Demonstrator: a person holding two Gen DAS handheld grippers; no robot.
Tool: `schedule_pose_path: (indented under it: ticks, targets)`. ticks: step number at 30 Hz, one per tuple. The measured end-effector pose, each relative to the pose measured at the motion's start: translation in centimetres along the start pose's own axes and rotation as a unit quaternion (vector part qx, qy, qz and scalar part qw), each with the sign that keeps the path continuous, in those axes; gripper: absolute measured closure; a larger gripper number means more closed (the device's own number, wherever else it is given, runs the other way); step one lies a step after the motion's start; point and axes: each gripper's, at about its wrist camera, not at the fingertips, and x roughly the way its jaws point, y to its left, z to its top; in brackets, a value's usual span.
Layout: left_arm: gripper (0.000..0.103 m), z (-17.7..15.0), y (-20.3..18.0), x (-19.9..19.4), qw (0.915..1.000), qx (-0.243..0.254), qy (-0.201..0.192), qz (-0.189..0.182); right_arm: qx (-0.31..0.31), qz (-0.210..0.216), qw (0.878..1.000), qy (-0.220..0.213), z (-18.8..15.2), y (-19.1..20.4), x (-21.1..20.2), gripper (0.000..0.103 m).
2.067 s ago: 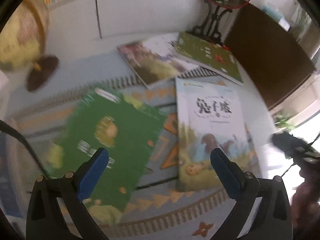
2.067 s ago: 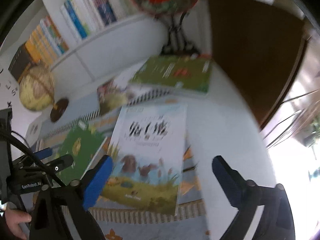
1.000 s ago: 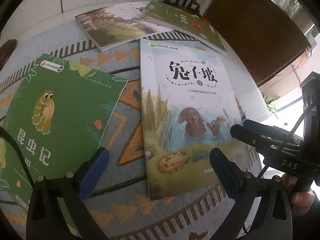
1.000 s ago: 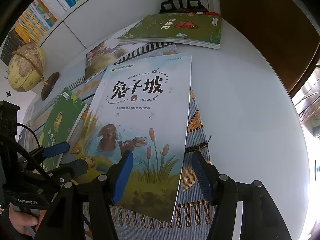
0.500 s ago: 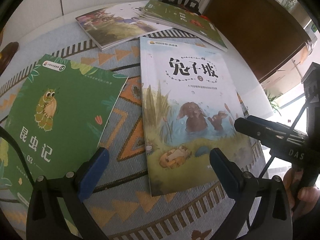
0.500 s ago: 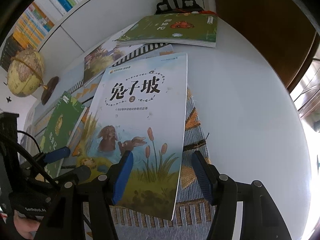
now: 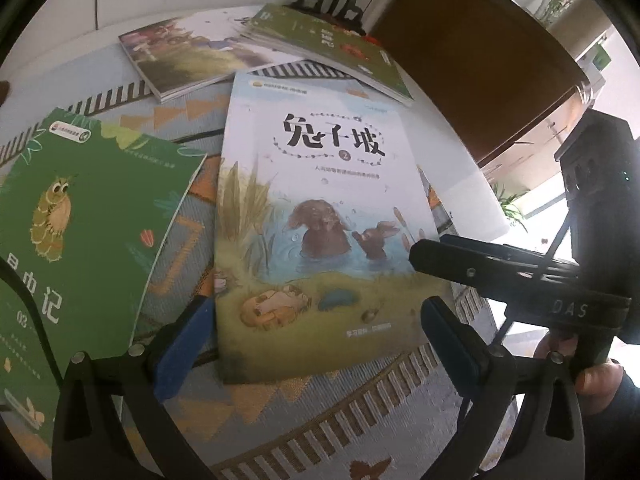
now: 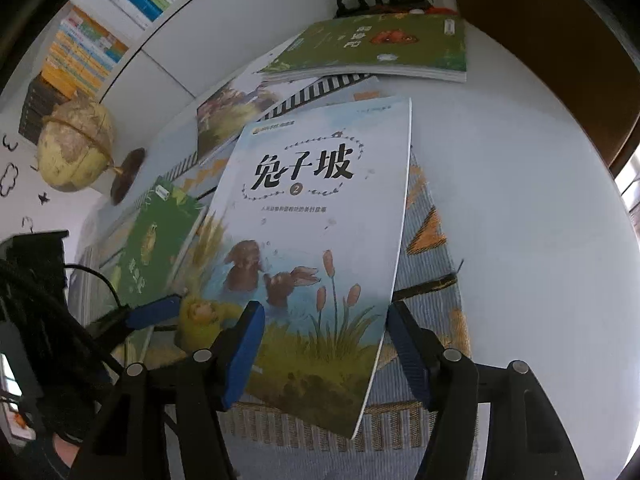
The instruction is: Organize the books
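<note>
While the rabbit picture book (image 8: 320,248) lies flat on the patterned mat (image 8: 436,264) at the middle of the white surface (image 8: 520,200), the right hand-held gripper (image 8: 324,344) straddles its near right corner, jaws opening and pressing nothing. The left hand-held gripper (image 7: 316,344) hangs wide apart over the book's near edge, the green insect book (image 7: 80,232) just beside. To lift cleanly, one blue pad should slide under the cover's edge before closing.

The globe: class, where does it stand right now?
Only the right wrist view shows the globe, at far left on the table, below the bookshelf and beyond the green insect book.
</note>
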Motion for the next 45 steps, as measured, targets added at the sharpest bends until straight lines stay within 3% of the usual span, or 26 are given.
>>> schedule_pose_path:
  ticks: [2,4,7,8,9,12,16,18,20,22,25,30,31,33,36,38,39,43,45]
  targets:
    - [0.002,0.0,0.4,-0.9,0.9992,-0.02,-0.015,-0.031,-0.001,-0.003,1.0,-0.002,0.0,0.0,0.1,0.04]
    - [0.002,0.1,1.2,-2.9,0.9929,-0.049,-0.052,-0.095,0.003,0.003,1.0,-0.003,0.0,-0.3,-0.1,0.04]
    - [0.002,0.5,2.6,-5.4,0.9639,-0.103,-0.102,-0.223,0.02,0.034,0.999,-0.002,0.3,-1.3,-0.2,0.04]
    - [0.002,0.8,2.8,-5.4,0.9561,-0.115,-0.106,-0.248,0.033,0.051,0.998,-0.001,0.4,-1.8,-0.3,0.04]
    - [0.002,1.1,3.1,-5.0,0.9533,-0.123,-0.103,-0.256,0.047,0.07,0.996,0.0,0.4,-2.4,-0.3,0.04]
    - [0.003,1.8,3.5,-2.2,0.9557,-0.143,-0.073,-0.247,0.095,0.121,0.988,0.002,0.6,-4.1,-0.2,0.04]
    - [0.009,1.9,2.5,1.2,0.9589,-0.15,-0.039,-0.238,0.13,0.154,0.979,0.0,0.6,-5.0,-0.1,0.039]
    - [0.024,1.9,1.9,1.6,0.9569,-0.149,-0.037,-0.246,0.136,0.157,0.978,-0.002,0.5,-5.1,-0.3,0.039]
    - [0.028,2.2,2.1,2.0,0.9464,-0.169,-0.034,-0.273,0.14,0.158,0.977,-0.002,0.6,-5.1,-0.4,0.039]
    - [0.028,2.5,2.5,1.8,0.9268,-0.196,-0.037,-0.319,0.139,0.15,0.979,0.002,0.7,-5.0,-0.5,0.038]
    - [0.029,2.6,2.9,1.4,0.9038,-0.22,-0.038,-0.365,0.138,0.163,0.977,0.01,0.3,-4.9,-1.0,0.034]
    - [0.029,2.8,2.5,0.6,0.8772,-0.242,-0.036,-0.413,0.161,0.183,0.97,0.023,-1.3,-5.3,-1.3,0.02]
    - [0.029,2.7,2.5,0.3,0.8781,-0.24,-0.035,-0.413,0.171,0.196,0.965,0.021,-1.5,-5.6,-1.2,0.02]
    - [0.029,2.8,1.9,0.1,0.8921,-0.219,-0.03,-0.394,0.19,0.212,0.959,0.011,-1.4,-5.9,-1.0,0.021]
    - [0.029,2.8,1.6,0.1,0.9103,-0.21,-0.022,-0.356,0.209,0.223,0.952,-0.01,-0.7,-6.2,-0.9,0.045]
    - [0.029,2.7,2.1,0.2,0.9216,-0.207,-0.015,-0.328,0.208,0.223,0.952,-0.02,-0.3,-6.1,-0.9,0.071]
    - [0.029,2.6,2.3,0.1,0.9274,-0.203,-0.014,-0.314,0.199,0.225,0.953,-0.024,-0.1,-5.9,-1.2,0.074]
    - [0.029,2.4,1.5,-0.7,0.9707,-0.137,-0.01,-0.197,0.173,0.213,0.961,-0.024,-0.1,-5.1,-1.9,0.077]
    - [0.029,2.2,0.8,-0.4,0.9837,-0.101,0.005,-0.149,0.164,0.208,0.964,-0.023,-0.1,-4.5,-2.0,0.077]
